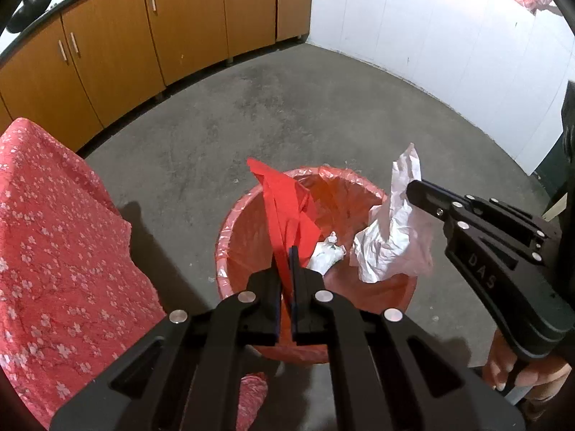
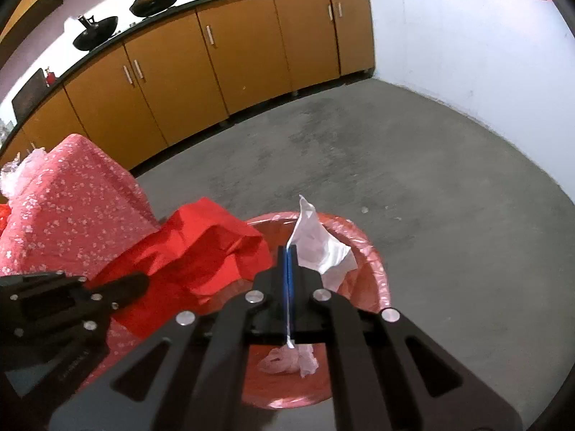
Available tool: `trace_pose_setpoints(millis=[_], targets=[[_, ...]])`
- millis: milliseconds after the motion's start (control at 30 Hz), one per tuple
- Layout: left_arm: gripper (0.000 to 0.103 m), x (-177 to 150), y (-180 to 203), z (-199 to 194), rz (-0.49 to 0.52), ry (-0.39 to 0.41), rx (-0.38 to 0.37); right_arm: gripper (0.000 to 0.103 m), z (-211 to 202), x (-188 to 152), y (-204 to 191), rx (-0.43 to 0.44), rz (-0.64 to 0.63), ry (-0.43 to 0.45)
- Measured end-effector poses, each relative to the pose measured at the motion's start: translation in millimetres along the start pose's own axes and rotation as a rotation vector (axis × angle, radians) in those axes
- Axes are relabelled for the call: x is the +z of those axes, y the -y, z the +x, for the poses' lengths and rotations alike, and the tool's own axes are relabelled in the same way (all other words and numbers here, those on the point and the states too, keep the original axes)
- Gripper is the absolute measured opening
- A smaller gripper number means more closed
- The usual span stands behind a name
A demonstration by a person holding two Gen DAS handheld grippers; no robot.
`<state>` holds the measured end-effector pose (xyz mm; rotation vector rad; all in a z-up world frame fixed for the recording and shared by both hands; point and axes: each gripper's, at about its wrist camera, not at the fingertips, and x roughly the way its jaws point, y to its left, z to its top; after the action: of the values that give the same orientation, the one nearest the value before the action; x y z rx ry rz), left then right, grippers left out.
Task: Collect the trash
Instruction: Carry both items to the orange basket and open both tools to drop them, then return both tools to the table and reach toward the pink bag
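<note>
Trash collection looks well along: the red-lined bin (image 1: 316, 262) at lower centre of the left wrist view already has crumpled white scraps (image 1: 327, 251) lying inside, and both pieces in hand hang right over its mouth. The left gripper (image 1: 285, 276) is clamped narrow on a red paper sheet (image 1: 284, 201) at centre frame, while the right gripper (image 2: 287, 273) pinches a white tissue (image 2: 316, 244) just above the rim. What seems left is to let both drop, and perhaps to clear the clutter at the far left edge of the right wrist view, beside the floral cloth (image 2: 72, 208).
</note>
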<state>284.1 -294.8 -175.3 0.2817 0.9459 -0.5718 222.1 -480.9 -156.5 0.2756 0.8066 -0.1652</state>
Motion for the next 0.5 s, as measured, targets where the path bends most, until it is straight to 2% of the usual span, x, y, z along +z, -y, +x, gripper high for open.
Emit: trace_pose_setpoints(millis=[100,133,167,200,267,500], targets=[[0.005,-0.8,0.3,-0.1,-0.005,-0.001,-0.004,0.011,-4.4,-1.2,-3.3,-0.018,-0.025,0.017],[0.007,-0.1,1.5,-0.8,-0.005,0.001,-0.004,0.019,-6.2,-1.5,-3.4,-0.026,-0.027,0.024],[0.013,0.0,1.6,-1.4,-0.006,0.005,-0.004,0.025,-9.0,-1.5,-3.1,-0.036,-0.029,0.035],[0.027,0.0,1.7,-2.8,-0.008,0.012,-0.002,0.026,-11.5,-1.2,-2.6,-0.044,-0.031,0.044],[0.043,0.3,0.2,-5.5,-0.014,0.039,0.004,0.027,-16.0,0.3,-1.2,-0.057,-0.03,0.054],[0.043,7.3,-8.5,-24.5,-0.062,0.092,0.0,0.027,-34.4,11.2,6.4,-0.075,-0.016,0.09]])
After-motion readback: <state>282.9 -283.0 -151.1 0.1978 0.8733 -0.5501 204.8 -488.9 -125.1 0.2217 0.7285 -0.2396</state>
